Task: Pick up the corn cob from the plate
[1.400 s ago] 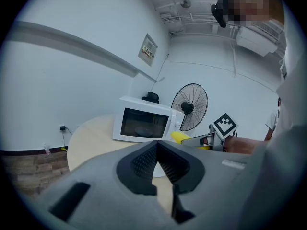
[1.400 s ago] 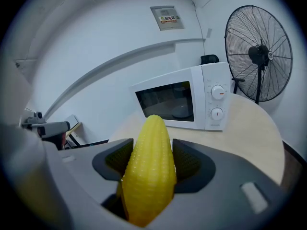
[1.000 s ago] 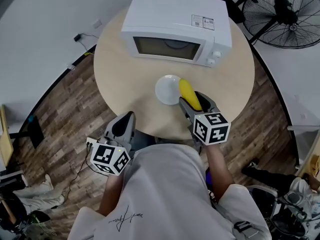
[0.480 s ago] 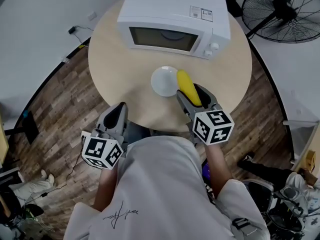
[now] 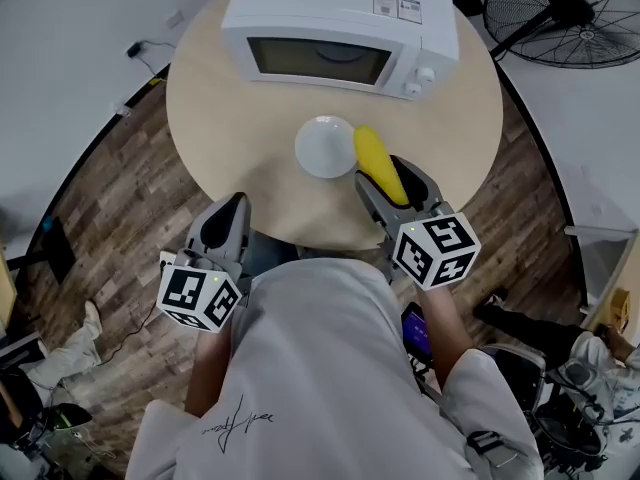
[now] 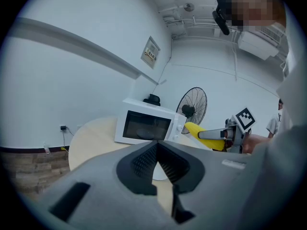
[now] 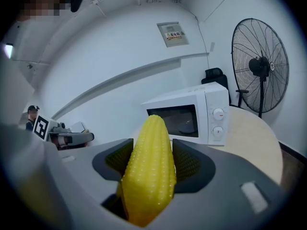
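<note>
A yellow corn cob [image 5: 379, 163] is clamped between the pads of my right gripper [image 5: 397, 181], just off the right rim of the white plate [image 5: 322, 148]. The plate lies bare on the round table. In the right gripper view the corn cob [image 7: 149, 171] stands between the two dark pads of that gripper [image 7: 152, 150], tip pointing at the microwave. My left gripper [image 5: 231, 211] hangs at the table's near edge on the left, its jaws closed with nothing in them [image 6: 156, 145]. From there the corn cob [image 6: 195, 128] shows held above the table.
A white microwave [image 5: 335, 28] with its door closed stands at the back of the round beige table [image 5: 230, 118]. A black standing fan [image 5: 560, 13] is on the floor behind the table to the right. The person's torso fills the near side.
My right gripper has risen a little with the corn cob in it, so the cob no longer overlaps the plate's rim. The left gripper has stayed where it was.
</note>
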A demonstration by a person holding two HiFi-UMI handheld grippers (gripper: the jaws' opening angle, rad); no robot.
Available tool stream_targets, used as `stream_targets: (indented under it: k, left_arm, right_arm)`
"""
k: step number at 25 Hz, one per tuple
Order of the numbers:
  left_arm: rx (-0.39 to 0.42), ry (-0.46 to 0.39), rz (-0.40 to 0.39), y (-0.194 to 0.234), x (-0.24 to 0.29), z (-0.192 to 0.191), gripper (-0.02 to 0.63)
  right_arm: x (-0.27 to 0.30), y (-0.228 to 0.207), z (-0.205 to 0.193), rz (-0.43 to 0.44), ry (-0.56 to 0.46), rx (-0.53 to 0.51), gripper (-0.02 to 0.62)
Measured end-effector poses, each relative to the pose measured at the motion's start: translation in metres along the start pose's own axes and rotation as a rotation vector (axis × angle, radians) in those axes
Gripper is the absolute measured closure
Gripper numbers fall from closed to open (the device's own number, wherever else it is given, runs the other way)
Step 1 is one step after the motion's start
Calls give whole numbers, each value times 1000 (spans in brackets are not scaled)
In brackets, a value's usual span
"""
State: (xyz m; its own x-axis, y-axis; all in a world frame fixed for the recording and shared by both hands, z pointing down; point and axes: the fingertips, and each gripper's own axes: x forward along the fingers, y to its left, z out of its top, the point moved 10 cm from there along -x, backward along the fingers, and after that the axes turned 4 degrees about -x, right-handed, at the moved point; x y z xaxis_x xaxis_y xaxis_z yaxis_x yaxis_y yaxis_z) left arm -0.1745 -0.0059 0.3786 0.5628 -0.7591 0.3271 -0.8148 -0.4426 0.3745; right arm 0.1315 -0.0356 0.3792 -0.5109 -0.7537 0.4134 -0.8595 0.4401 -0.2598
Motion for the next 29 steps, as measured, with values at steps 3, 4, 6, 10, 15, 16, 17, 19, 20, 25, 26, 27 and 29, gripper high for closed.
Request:
stream_targets:
  k: [3,4,6,10,15,16,17,19,20,25,26,27,29]
  left_arm:
    - [2,3,-1,1,2,1,607]
    - [3,4,0,1,3,2,607]
    - [5,5,1,1,4,2,607]
    - [4,5,4,-1,4,1,607]
    - [2,7,9,-3,5,2,607]
    - [3,7,10,-3,5,2,607]
    - [3,8,11,-3,5,1,607]
    - [3,9,11,-4,6,1,607]
    - [3,10,11,-5,6,1,607]
    - [7,22,0,-10,12,0,607]
    - [7,23,-2,-11,14,1,607]
    - [7,24,-2,-12,15,0,607]
    - [5,24,-3,-13,16,0,607]
  right_arm:
    - [-2,-1,0,7,-5,-15,325]
    - [-1,-1,0,10,-4,-16,325]
    - [-1,-3,2,18,-1,-16,325]
    - [-1,-6,3,29,3,-19,325]
    - [0,-9,3,40,9,-8,325]
    - [0,-9,3,42,10,-6,325]
    - [0,-10,2,44,11,-4,325]
    - [-1,-11,1,48,12,1,325]
    - [-1,-11,1,50,13,3,325]
    - [-3,-16,-4,51,20,24,325]
    - [-3,-17,-5,50,21,29,325]
    - [-3,-18,-6,50,22,34,325]
    - [-3,-21,-7,51,24,42,325]
